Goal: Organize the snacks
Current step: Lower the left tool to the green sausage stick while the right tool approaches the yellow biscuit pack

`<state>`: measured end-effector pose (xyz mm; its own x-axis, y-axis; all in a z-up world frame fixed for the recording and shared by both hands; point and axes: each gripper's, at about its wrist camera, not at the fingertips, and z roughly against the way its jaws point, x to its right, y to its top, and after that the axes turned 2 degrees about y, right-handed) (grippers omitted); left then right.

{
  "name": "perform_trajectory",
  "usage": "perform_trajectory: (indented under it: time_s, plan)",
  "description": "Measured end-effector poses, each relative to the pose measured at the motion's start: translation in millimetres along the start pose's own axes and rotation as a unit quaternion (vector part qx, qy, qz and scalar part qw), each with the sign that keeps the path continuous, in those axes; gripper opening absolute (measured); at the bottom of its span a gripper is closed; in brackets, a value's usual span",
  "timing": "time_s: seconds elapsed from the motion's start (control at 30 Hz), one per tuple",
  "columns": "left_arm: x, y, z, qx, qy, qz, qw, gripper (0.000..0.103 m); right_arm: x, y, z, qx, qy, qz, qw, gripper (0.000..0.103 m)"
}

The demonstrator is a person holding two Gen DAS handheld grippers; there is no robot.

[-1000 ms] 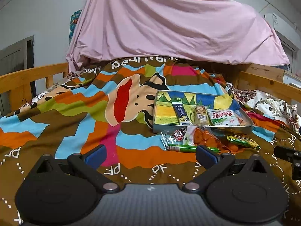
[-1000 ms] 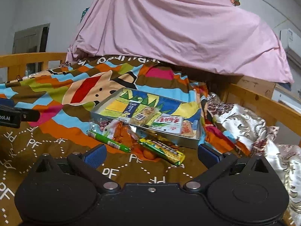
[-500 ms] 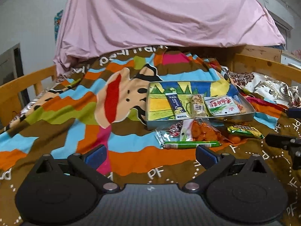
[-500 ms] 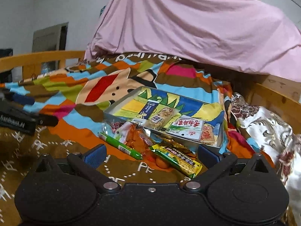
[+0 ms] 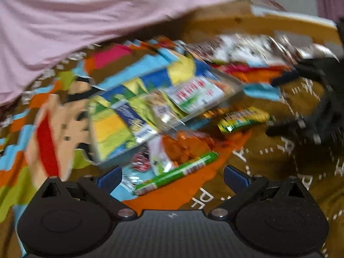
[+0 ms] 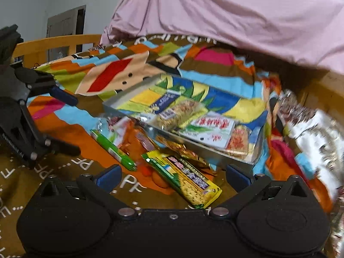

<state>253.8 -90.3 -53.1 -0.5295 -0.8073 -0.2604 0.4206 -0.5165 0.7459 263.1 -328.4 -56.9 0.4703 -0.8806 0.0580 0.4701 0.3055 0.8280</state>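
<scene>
Colourful blanket [image 6: 64, 116], pink sheet [image 6: 236, 10], wooden rail [image 6: 53, 43]

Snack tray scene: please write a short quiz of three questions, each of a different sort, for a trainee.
1. True or false: the green stick lies inside the tray.
2. Which lies nearest the right gripper? A) yellow-green bar B) white packet C) blue packet
3. Fill in: both the right gripper and the left gripper are ____ and hold nothing.

Key: 1 false; 2 A; 3 open.
</scene>
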Motion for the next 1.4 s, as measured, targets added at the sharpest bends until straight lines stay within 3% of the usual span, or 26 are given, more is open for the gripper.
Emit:
perform_trajectory:
  time_s: [0.17,0.37,0.5,0.83,0.97,1.2,1.4]
  plan:
    - [-9,6,-38,-0.044,-0.077,-0.028,0.9957,0.103,28,2,-22,-0.007,0.047,-0.033,0.998,0.102]
    - [-20,13,-79,-0.098,-0.148,-0.051,0.9827,0.102,44,-1,-48,-0.037,0.062,-0.060,0.996,0.102]
    - [-28,13,-92,-0.124,-0.181,-0.038,0.9748,0.103,42,-7,-58,-0.067,0.064,-0.058,0.994,0.102]
    - [-34,17,-90,-0.192,-0.225,-0.001,0.9553,0.102,31,-2,-37,-0.089,0.132,-0.068,0.985,0.100]
    - [-34,20,-87,-0.204,-0.230,0.011,0.9515,0.102,27,0,-22,-0.090,0.171,-0.086,0.977,0.100]
    - [-45,22,-89,-0.209,-0.253,0.040,0.9439,0.102,37,3,-35,-0.071,0.111,-0.185,0.974,0.099]
    - [-49,15,-99,-0.208,-0.245,0.050,0.9455,0.102,55,-9,-48,-0.059,0.104,-0.296,0.948,0.096]
